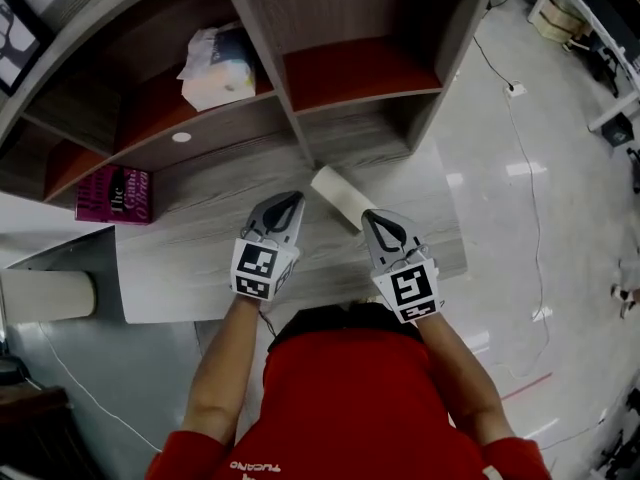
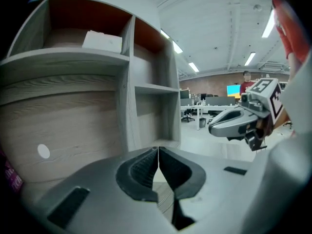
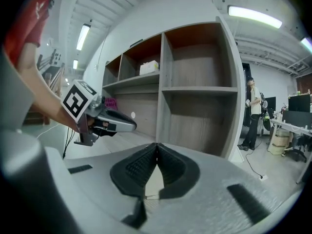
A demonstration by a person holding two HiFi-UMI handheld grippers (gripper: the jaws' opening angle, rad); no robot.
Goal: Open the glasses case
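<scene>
A pale cream glasses case lies shut on the grey wood desk, just below the shelf unit's middle upright. My left gripper hovers to the left of the case, jaws shut and empty. My right gripper points at the case's near right end, also shut with nothing in it. In the right gripper view my own jaws meet tip to tip, with a strip of the cream case showing beneath them and the left gripper to the left. The left gripper view shows its jaws closed and the right gripper alongside.
The shelf unit rises right behind the case. A pink book leans at the desk's left, and a white packet sits on a shelf. A white cylinder lies at the far left. A person stands on the floor to the right.
</scene>
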